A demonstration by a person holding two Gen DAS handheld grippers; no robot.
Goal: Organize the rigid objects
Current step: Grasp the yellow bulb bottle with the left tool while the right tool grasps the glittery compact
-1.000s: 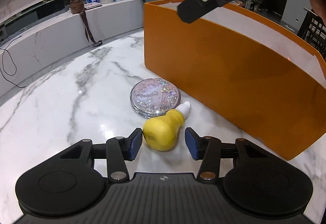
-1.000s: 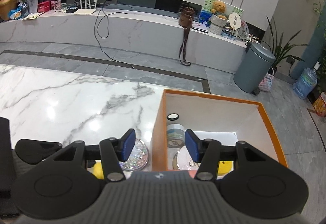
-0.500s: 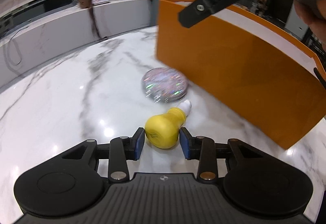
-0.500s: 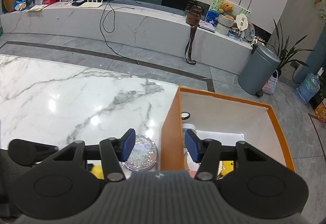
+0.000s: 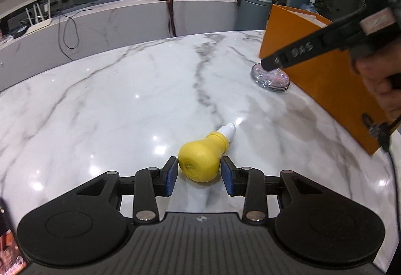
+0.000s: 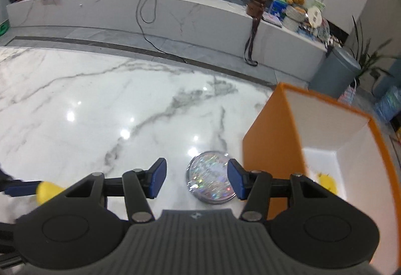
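White marble with grey veins makes up the worktop [image 5: 105, 89], and behind it a long low marble ledge carries a router, trailing cables, a brown bag and a teddy bear among stacked dishes, with a grey bin and potted plants at the far right. At the left, the left claw [image 5: 199, 176] is closed on the yellow bulb-shaped bottle [image 5: 200, 159]: both blue pads press the round body from either side, and the white nozzle points away toward the right. The bottle's lower side lies close to the marble, though contact with it cannot be told. Further right, the round glittery disc [image 6: 212, 177] lies flat on the worktop just beside the orange box [image 6: 273, 139], near its outer wall. The right claw [image 6: 198, 180] hangs above that disc with its jaws partly apart, gripping nothing; the right pad sits over the disc's edge in the wrist view, and whether it touches cannot be told. The box stands open at the top, white inside, with something yellow [image 6: 327, 181] at its bottom. A person's hand [image 5: 376, 77] holds the right claw's handle at the far right.
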